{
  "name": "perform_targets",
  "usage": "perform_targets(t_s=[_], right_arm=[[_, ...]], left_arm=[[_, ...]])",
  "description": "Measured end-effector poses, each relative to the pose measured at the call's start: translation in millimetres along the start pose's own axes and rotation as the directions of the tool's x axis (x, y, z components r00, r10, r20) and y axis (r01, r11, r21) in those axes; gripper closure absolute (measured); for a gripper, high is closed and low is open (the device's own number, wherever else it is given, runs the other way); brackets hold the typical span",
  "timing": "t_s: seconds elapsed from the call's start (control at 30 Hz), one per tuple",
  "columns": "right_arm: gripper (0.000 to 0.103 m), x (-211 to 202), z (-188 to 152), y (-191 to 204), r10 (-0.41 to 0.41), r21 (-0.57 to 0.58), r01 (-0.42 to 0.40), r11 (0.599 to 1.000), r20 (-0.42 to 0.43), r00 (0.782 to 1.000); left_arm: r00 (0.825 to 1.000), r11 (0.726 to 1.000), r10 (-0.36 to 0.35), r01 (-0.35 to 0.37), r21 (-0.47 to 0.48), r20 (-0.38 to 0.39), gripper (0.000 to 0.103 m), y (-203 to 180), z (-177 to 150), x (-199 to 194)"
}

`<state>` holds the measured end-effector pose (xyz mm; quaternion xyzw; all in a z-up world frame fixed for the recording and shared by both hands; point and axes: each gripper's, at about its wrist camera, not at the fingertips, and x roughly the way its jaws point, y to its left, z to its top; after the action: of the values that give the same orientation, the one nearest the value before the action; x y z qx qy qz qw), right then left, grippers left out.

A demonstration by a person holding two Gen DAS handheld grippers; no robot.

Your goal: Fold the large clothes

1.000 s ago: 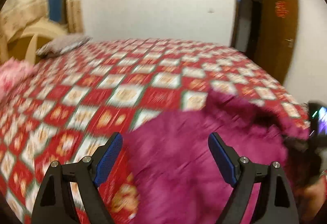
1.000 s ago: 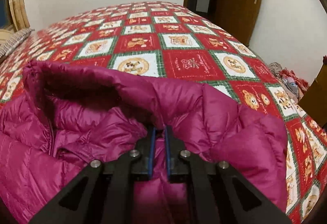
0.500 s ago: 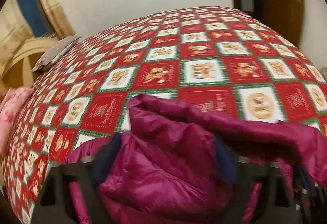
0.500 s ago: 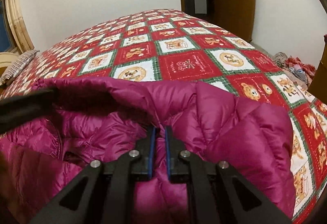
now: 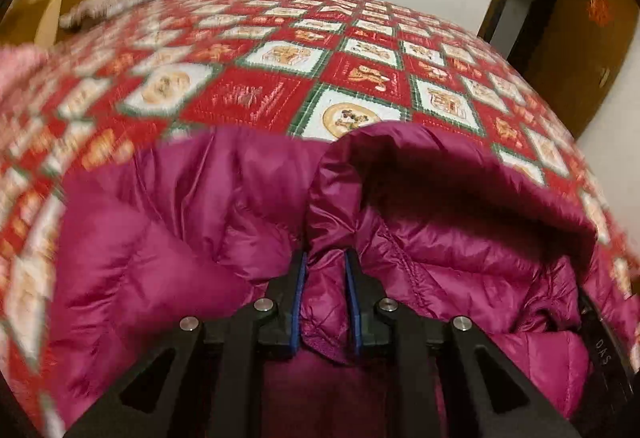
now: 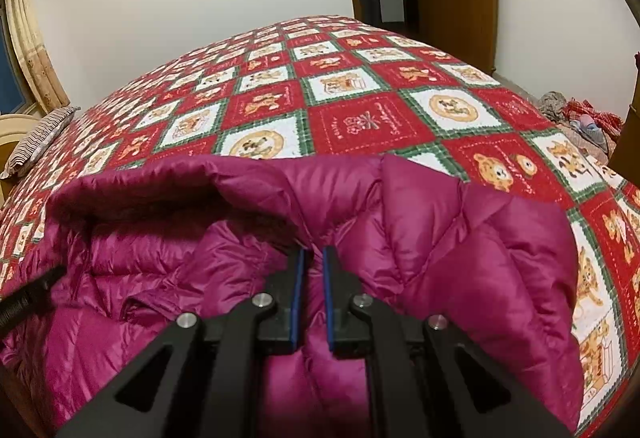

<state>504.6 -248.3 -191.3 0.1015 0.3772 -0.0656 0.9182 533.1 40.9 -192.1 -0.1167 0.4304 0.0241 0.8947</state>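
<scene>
1. Your left gripper (image 5: 325, 270) is clamped on a bunched fold of the magenta puffer jacket (image 5: 168, 238), right where the hood (image 5: 460, 206) meets the shoulder. Its jaws have just been closing, and the padded fabric now fills the gap between the blue pads. The fold is thick, so the pads stand a little apart even though they press on it.

2. Your right gripper (image 6: 313, 278) is clenched on the matching spot at the other side of the collar, pinching a thinner ridge of the quilting. Holding both ends of the neckline gives you a straight top edge to lift and square up before any fold.

3. The jacket lies at the near edge of the bed, on the red, white and green patterned bedspread (image 6: 360, 118), with the hood mouth gaping open between your two grips. Most of the body hangs or lies below the fingers, out of view, so I cannot tell how flat it is.

4. The far stretch of the bedspread is bare, which I judge is why you hold the collar end: you can carry the garment forward and lay it out there.

5. The left view is blurred at its edges; the striped pillow (image 6: 36, 142) is well apart from the jacket.
</scene>
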Motion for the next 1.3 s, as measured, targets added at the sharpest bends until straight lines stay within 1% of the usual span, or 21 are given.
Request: perform_targets(t_s=[0.13,0.3,0.33,0.37,0.4,0.43,0.47,0.53,0.6,0.7,0.77,0.87,0.93,1.03,1.07,1.1,1.13,1.17,1.2,1.27,1.3], right_arm=[[0.094,0.5,0.3,1.2,-0.009,-0.008,0.009,1.000,-0.003,1.000],[0.091,-6.7,2.7,4.0,-0.030,-0.010,0.030,0.999,-0.025,0.999],[0.091,-15.5,3.3,2.2,-0.039,0.004,0.039,0.999,-0.008,0.999],[0.089,-32.9,4.1,-0.2,-0.059,0.028,0.057,0.998,0.048,0.997],[0.082,-46.8,6.4,0.5,-0.073,0.039,0.069,0.997,0.094,0.993],[0.082,-61.4,13.1,4.4,-0.093,0.036,0.088,0.995,0.140,0.986],[0.082,-66.5,19.7,10.3,-0.103,0.020,0.101,0.995,0.153,0.983],[0.082,-65.8,36.4,25.0,-0.101,-0.024,0.106,0.994,0.149,0.984],[0.082,-56.8,49.4,36.4,-0.097,-0.042,0.104,0.994,0.147,0.984],[0.082,-22.8,57.9,50.0,-0.093,-0.092,0.102,0.991,0.088,0.992],[0.082,-1.6,51.0,54.0,-0.106,-0.131,0.109,0.985,0.030,0.994],[0.082,17.1,32.7,50.3,-0.102,-0.162,0.091,0.983,-0.061,0.993],[0.083,18.7,24.3,49.3,-0.099,-0.178,0.087,0.980,-0.059,0.993],[0.083,16.3,19.1,52.6,-0.117,-0.197,0.108,0.974,-0.036,0.992],[0.083,15.8,17.4,54.9,-0.129,-0.210,0.121,0.970,-0.028,0.991],[0.083,16.3,17.5,56.6,-0.134,-0.216,0.125,0.968,-0.024,0.991],[0.083,15.1,16.8,56.5,-0.135,-0.218,0.128,0.968,-0.020,0.991],[0.083,14.9,16.6,56.1,-0.133,-0.216,0.126,0.968,-0.016,0.991],[0.083,16.2,17.9,55.8,-0.131,-0.213,0.125,0.969,-0.014,0.991],[0.083,16.3,18.1,55.8,-0.131,-0.213,0.127,0.969,-0.008,0.991],[0.083,16.9,18.5,56.1,-0.133,-0.214,0.129,0.968,-0.004,0.991]], left_arm=[[0.998,1.000,-0.012,0.014,-0.025,0.062,0.083,2.8,-9.1,-2.4],[0.997,1.000,-0.004,0.006,-0.022,0.075,0.083,3.2,-8.8,-1.1],[0.997,1.000,-0.007,0.009,-0.023,0.076,0.083,3.3,-8.9,-1.2],[0.997,1.000,-0.008,0.010,-0.023,0.078,0.083,3.1,-9.1,-1.2],[0.997,1.000,-0.008,0.010,-0.023,0.079,0.083,4.2,-8.7,-1.8],[0.997,1.000,-0.005,0.007,-0.021,0.079,0.083,3.5,-8.4,-1.7],[0.997,1.000,-0.005,0.006,-0.020,0.080,0.083,3.0,-8.0,-1.5],[0.997,1.000,-0.009,0.011,-0.023,0.080,0.083,3.8,-9.3,-2.5],[0.997,0.999,-0.015,0.017,-0.028,0.081,0.083,3.2,-9.5,-2.6],[0.997,0.999,-0.017,0.019,-0.029,0.081,0.083,3.6,-9.3,-2.6],[0.997,0.999,-0.019,0.022,-0.030,0.081,0.083,4.0,-9.4,-2.5],[0.997,0.999,-0.022,0.024,-0.027,0.079,0.083,3.6,-8.9,-2.8],[0.997,0.999,-0.033,0.035,-0.018,0.069,0.082,4.3,-7.9,-3.3],[0.998,0.998,-0.070,0.070,0.003,0.003,0.082,8.5,-2.0,-15.6],[0.996,0.996,-0.086,0.086,0.010,0.013,0.082,11.2,1.1,-29.4],[0.994,0.996,-0.093,0.093,0.018,0.048,0.082,12.4,4.7,-43.3],[0.992,0.996,-0.090,0.089,0.025,0.087,0.082,12.5,9.1,-56.3],[0.986,0.996,-0.088,0.084,0.030,0.144,0.082,11.2,17.4,-72.6],[0.978,0.995,-0.098,0.093,0.032,0.185,0.078,7.9,26.0,-83.2],[0.968,0.993,-0.115,0.109,0.040,0.224,0.057,-2.4,46.9,-91.4],[0.967,0.994,-0.107,0.098,0.047,0.232,0.035,-14.4,63.8,-88.7]])
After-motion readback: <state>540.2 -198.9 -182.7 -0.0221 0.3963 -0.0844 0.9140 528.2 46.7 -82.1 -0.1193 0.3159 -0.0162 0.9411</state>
